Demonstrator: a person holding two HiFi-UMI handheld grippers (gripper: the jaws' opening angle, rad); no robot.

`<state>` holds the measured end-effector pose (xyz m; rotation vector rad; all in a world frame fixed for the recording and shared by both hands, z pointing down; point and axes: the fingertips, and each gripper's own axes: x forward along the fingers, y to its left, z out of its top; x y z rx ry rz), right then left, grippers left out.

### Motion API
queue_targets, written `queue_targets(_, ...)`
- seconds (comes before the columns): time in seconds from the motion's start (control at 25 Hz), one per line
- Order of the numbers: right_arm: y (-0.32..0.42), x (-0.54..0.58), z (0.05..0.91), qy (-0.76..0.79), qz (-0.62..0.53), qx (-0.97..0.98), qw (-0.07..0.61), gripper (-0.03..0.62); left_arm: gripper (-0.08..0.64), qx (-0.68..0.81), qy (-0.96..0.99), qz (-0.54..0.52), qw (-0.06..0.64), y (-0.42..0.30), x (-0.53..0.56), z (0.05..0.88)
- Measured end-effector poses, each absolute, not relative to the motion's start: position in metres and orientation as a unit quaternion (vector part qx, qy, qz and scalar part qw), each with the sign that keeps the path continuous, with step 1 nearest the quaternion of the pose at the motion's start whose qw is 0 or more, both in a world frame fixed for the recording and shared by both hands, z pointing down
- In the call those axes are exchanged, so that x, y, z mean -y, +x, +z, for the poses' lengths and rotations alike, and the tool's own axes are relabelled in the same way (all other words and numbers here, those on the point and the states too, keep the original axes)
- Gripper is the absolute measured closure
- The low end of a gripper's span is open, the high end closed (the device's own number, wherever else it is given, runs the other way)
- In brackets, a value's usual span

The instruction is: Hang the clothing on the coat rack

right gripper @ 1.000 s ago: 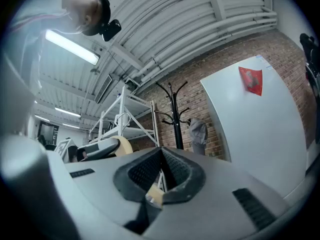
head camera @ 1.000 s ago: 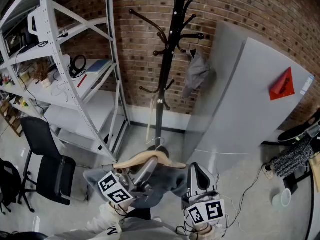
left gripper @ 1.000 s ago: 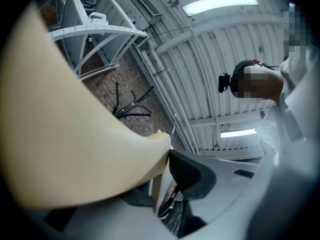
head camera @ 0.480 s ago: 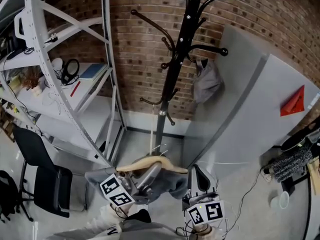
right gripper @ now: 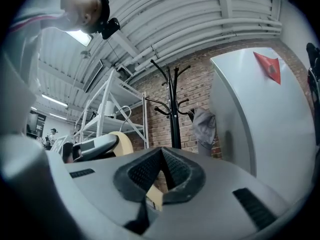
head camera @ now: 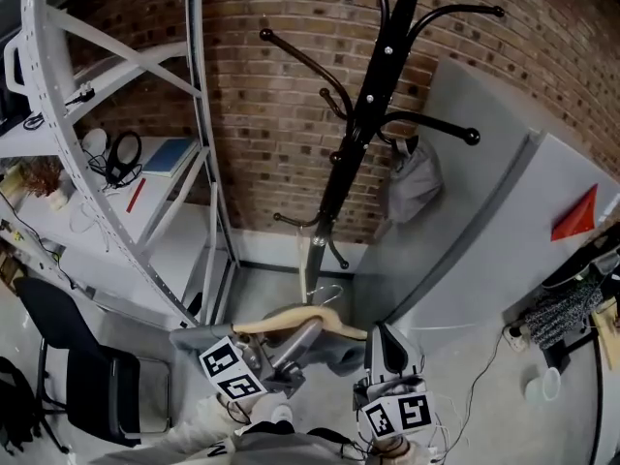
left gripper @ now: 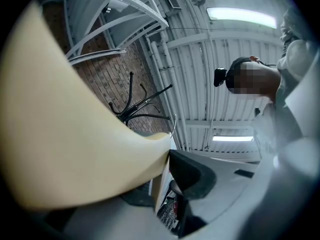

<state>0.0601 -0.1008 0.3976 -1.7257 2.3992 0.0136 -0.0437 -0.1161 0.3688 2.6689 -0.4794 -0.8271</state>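
Left claw [head camera: 306,328] clamps hanger [head camera: 334,324], lying crosswise, hook toward coat rack [head camera: 361,134]; right claw [head camera: 381,331] together.

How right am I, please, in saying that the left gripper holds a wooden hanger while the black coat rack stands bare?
Not quite: the rack is not bare. The head view shows a grey garment hanging from one of its hooks. The rest stands: the left gripper does hold the wooden hanger.
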Motion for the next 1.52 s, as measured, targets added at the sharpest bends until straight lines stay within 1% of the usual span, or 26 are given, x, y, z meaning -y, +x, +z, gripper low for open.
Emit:
queue_targets(0.48, 0.059, 0.127, 0.382, -0.585, 0.023, -0.805, 0.093, 0.571, 0.466, 0.151, 0.927, -0.302, 0.160, -0.046, 0.146, 0.352)
queue_targets(0.8, 0.077, 0.147, 0.377, -0.581, 0.024, -0.808, 0.095, 0.571, 0.466, 0.151, 0.924, -0.311, 0.163, -0.030, 0.171, 0.338)
queue_targets(1.0, 0.087, 0.157, 0.364, -0.585, 0.052, -0.805, 0.083, 0.571, 0.466, 0.143, 0.919, -0.324, 0.172, -0.022, 0.187, 0.322)
queue_targets(1.52, 0.102, 0.169, 0.371, -0.589, 0.041, -0.803, 0.078, 0.571, 0.466, 0.119, 0.905, -0.367, 0.182, -0.013, 0.242, 0.283)
